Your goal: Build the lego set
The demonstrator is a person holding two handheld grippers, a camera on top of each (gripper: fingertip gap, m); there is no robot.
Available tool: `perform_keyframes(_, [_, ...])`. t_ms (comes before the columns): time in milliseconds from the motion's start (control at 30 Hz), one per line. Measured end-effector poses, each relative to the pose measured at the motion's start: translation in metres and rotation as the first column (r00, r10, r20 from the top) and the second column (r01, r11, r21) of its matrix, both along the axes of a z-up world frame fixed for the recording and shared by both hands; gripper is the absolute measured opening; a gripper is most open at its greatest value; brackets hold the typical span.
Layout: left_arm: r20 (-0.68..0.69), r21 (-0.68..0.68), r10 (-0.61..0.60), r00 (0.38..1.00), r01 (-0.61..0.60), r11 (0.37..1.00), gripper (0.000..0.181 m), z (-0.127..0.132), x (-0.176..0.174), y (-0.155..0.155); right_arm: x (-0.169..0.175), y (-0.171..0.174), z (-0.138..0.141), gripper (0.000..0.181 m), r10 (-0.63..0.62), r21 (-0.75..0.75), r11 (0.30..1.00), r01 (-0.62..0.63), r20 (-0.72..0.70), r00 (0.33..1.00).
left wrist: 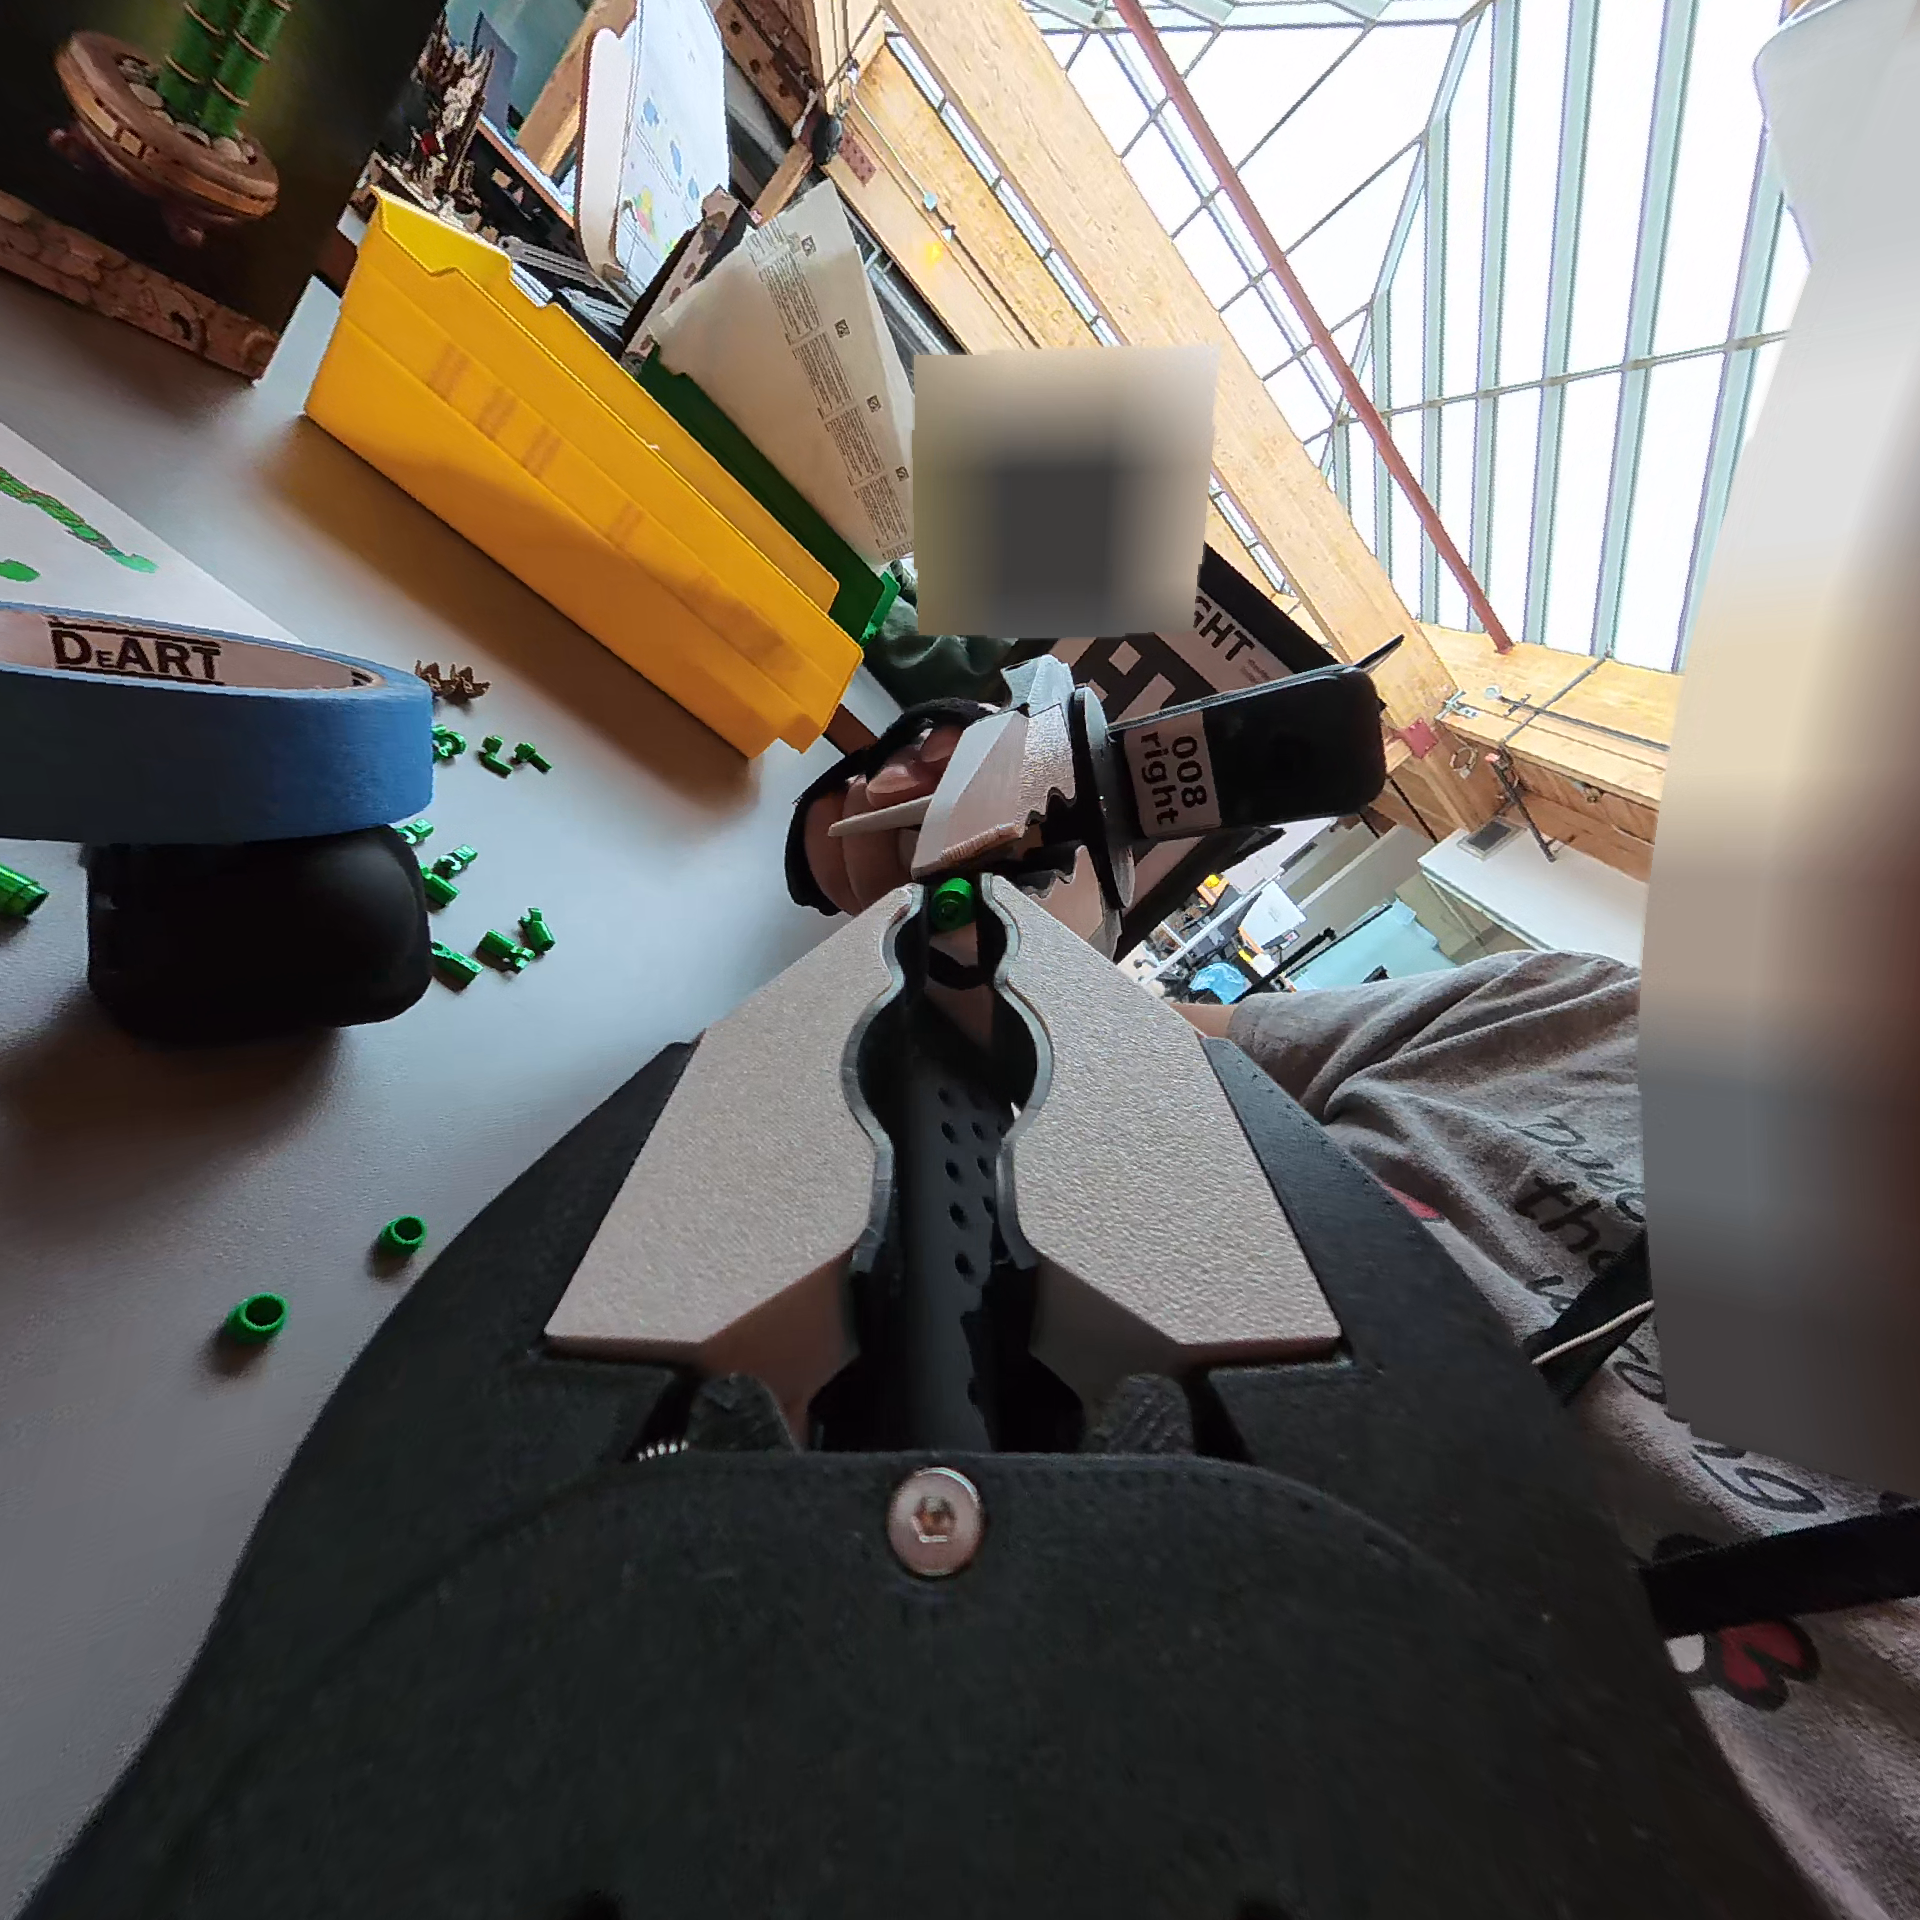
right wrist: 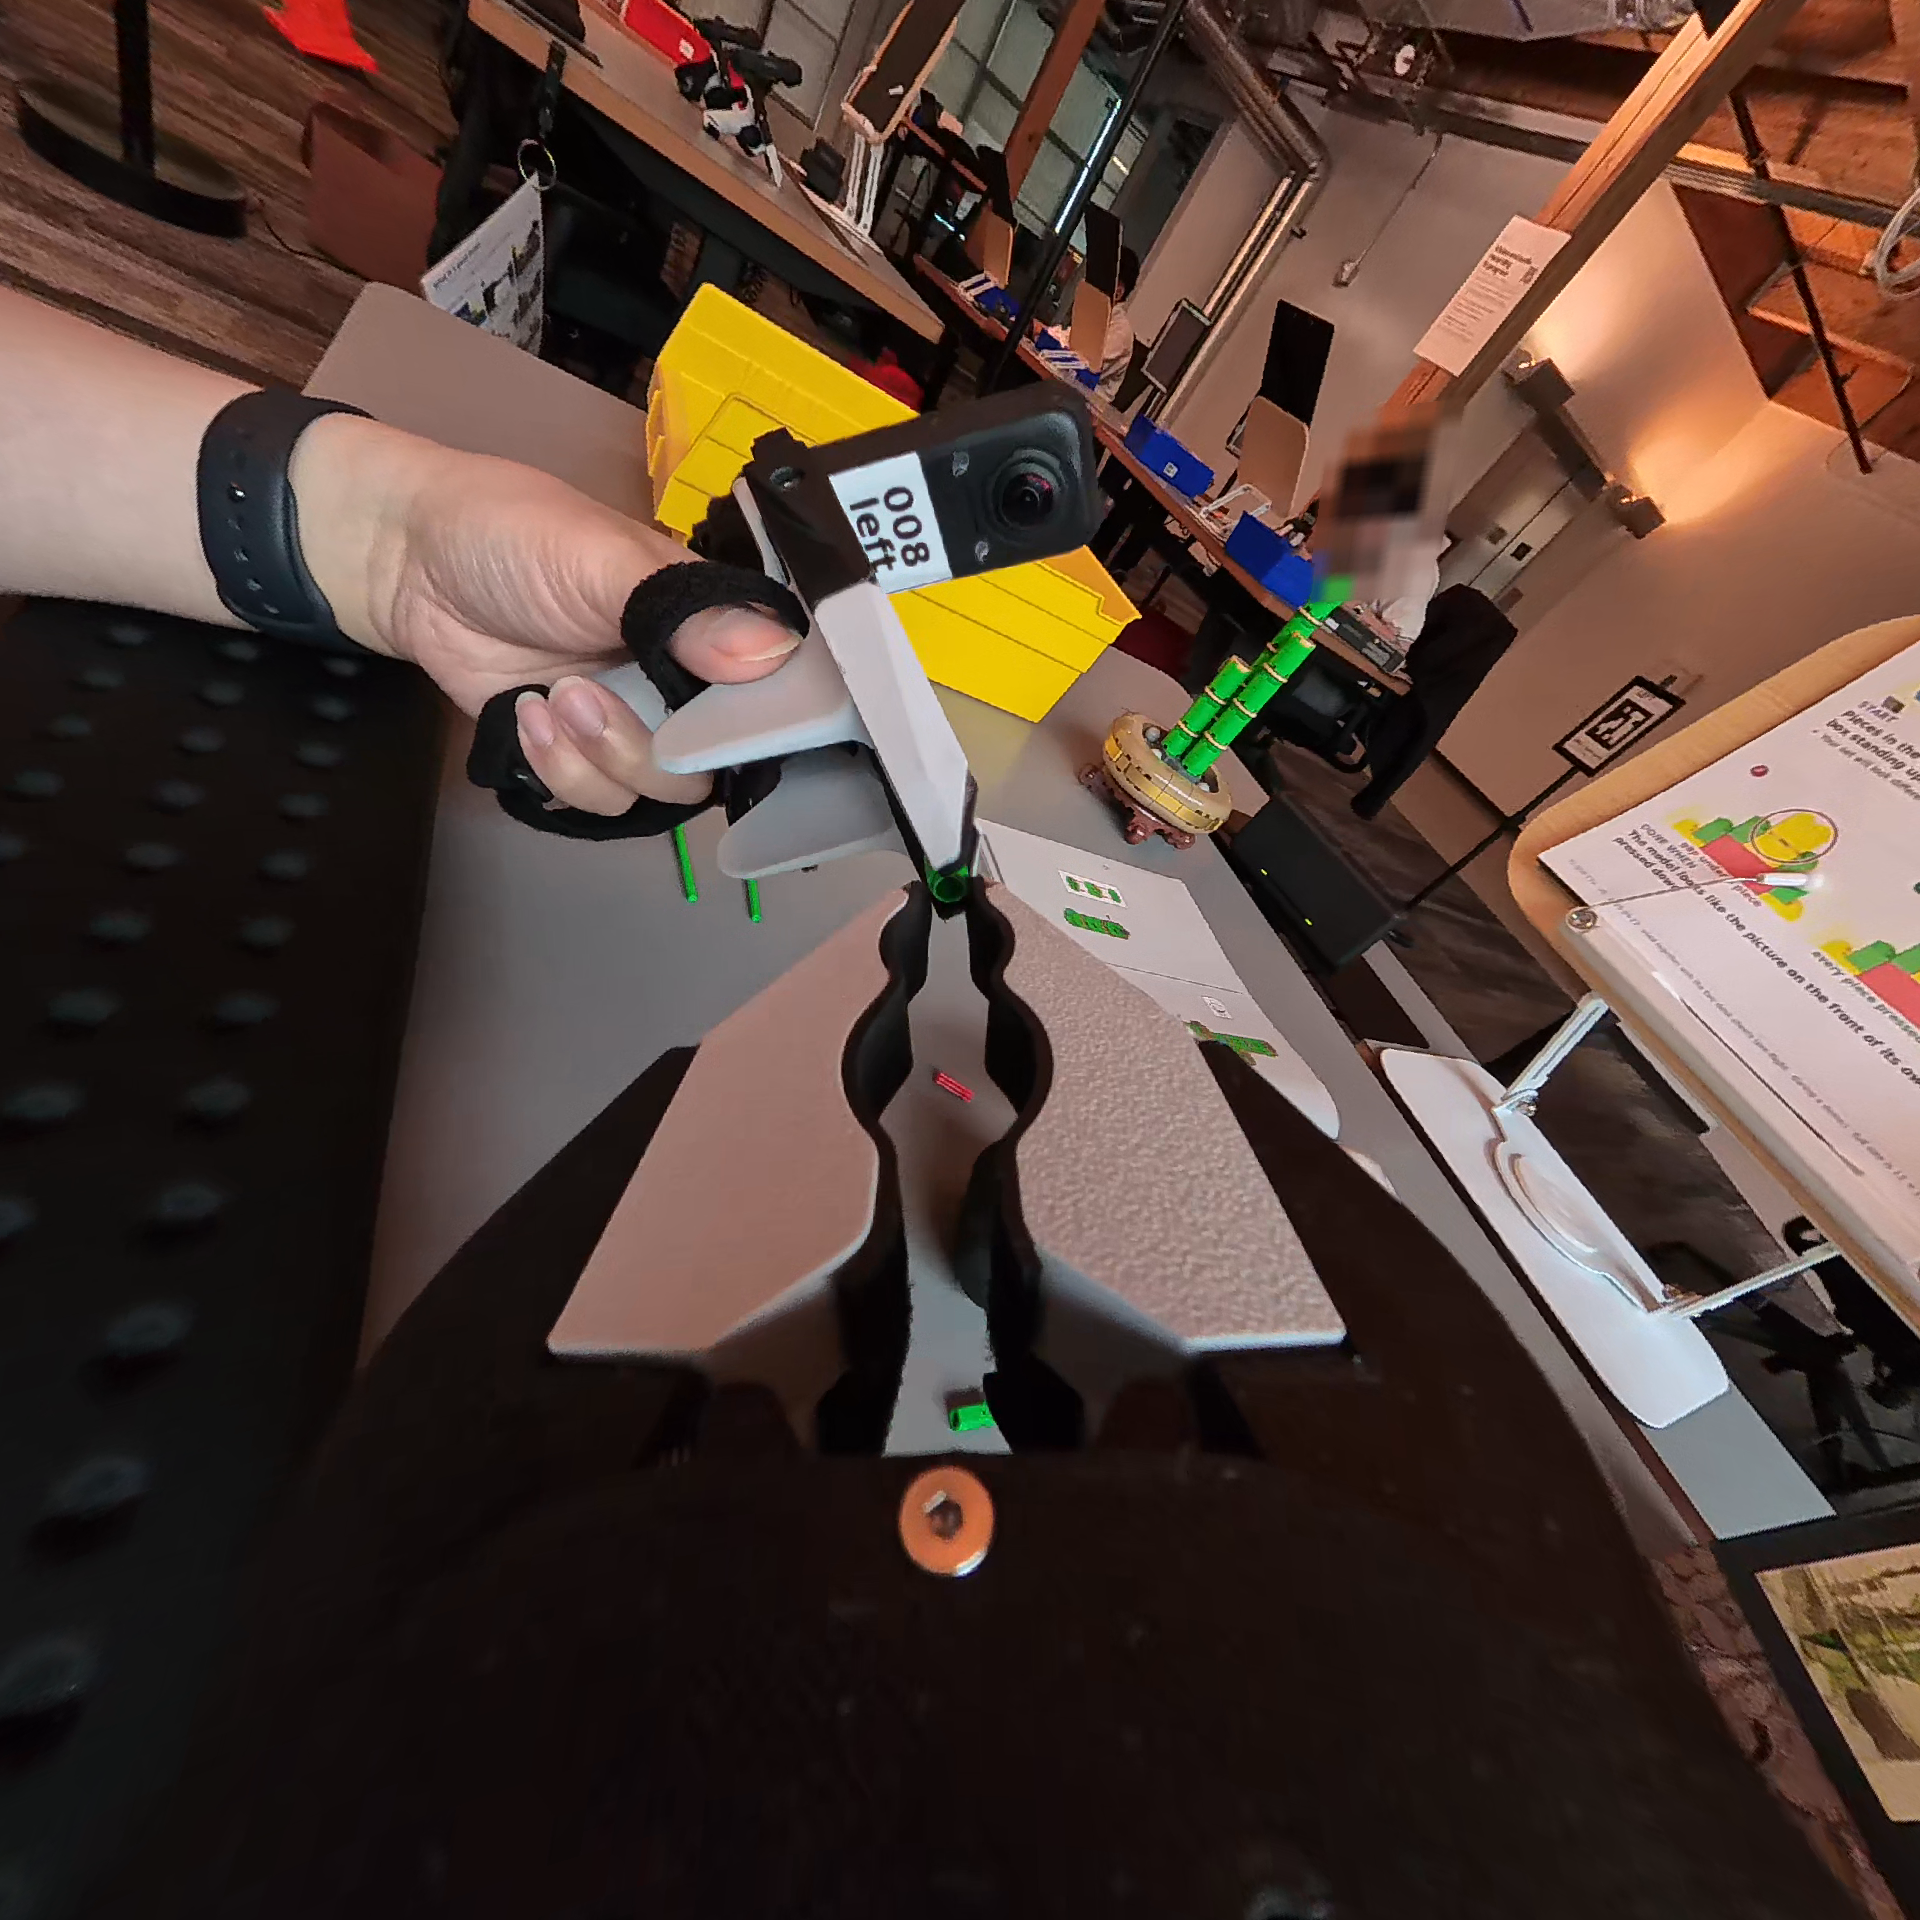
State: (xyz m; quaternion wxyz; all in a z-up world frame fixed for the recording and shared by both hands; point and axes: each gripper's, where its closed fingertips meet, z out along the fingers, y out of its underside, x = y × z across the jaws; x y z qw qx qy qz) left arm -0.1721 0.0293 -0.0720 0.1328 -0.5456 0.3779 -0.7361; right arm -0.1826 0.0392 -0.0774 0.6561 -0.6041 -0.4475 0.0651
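Both grippers meet tip to tip in the air above the grey worktop (right wrist: 540, 997), and a small bright-green round plastic lego piece (left wrist: 951, 902) sits right where they meet. The left gripper (left wrist: 951, 914) has its grey textured fingers (left wrist: 769, 1122) drawn together at the tips, clenched on that green piece. The right gripper (right wrist: 943, 896) likewise has its tips closed in on the same piece (right wrist: 948, 885), though whether it truly bears on it or only touches cannot be told.

On the worktop, loose green lego bits (left wrist: 488, 935) lie scattered beside a roll of blue masking tape (left wrist: 208, 748) resting on a black rounded block (left wrist: 260, 935). Two short green tube pieces (left wrist: 400, 1234) lie apart, nearer the worktop's edge. A stack of yellow plastic bins (left wrist: 582, 540) stands toward the far edge. The part-built model, green bamboo stalks in a round tan pot (right wrist: 1195, 748), stands near the far corner, with white instruction sheets (right wrist: 1132, 935) lying before it. A tiny red piece (right wrist: 951, 1086) and two thin green rods (right wrist: 684, 862) lie on the grey surface below the grippers.
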Motion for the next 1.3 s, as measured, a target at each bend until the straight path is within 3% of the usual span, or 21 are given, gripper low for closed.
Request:
perform_keyframes(200, [0.04,-0.057,0.002,0.999,0.001,0.998,0.004,0.007,-0.005,0.005,0.003,-0.003,0.004,0.005,0.032,-0.036,0.999,-0.035,-0.059,0.998])
perform_keyframes(367, [0.038,-0.066,-0.011,0.999,0.014,0.998,0.007,0.007,-0.006,0.005,0.009,-0.008,0.003,0.005,0.1,-0.164,0.978,-0.125,-0.153,0.983])
perform_keyframes(433, [-0.001,-0.012,-0.019,1.0,0.019,1.0,0.011,0.0,-0.003,0.001,0.01,-0.014,-0.003,0.005,0.163,-0.29,0.931,-0.22,-0.21,0.964])
perform_keyframes(533, [-0.058,0.047,-0.077,0.995,0.08,0.996,0.019,-0.011,0.001,-0.013,0.013,-0.028,-0.011,0.005,0.269,-0.484,0.779,-0.399,-0.317,0.91])
perform_keyframes(633, [-0.112,0.052,-0.144,0.983,0.151,0.987,0.019,-0.022,0.005,-0.026,0.015,-0.037,-0.003,0.005,0.333,-0.526,0.677,-0.515,-0.405,0.852])
perform_keyframes(767, [-0.008,-0.136,-0.26,0.966,0.256,0.957,0.016,-0.004,0.001,-0.036,0.017,-0.04,0.0,0.005,0.372,-0.493,0.699,-0.518,-0.367,0.852])
perform_keyframes(900, [0.041,-0.277,-0.289,0.956,0.289,0.916,0.011,0.001,0.001,-0.032,0.015,-0.041,0.0,0.005,0.389,-0.461,0.722,-0.517,-0.348,0.853])
perform_keyframes(1300, [-0.081,-0.274,-0.321,0.944,0.289,0.918,0.006,-0.022,0.009,-0.04,0.01,-0.043,-0.023,0.005,0.409,-0.522,0.715,-0.465,-0.227,0.884])
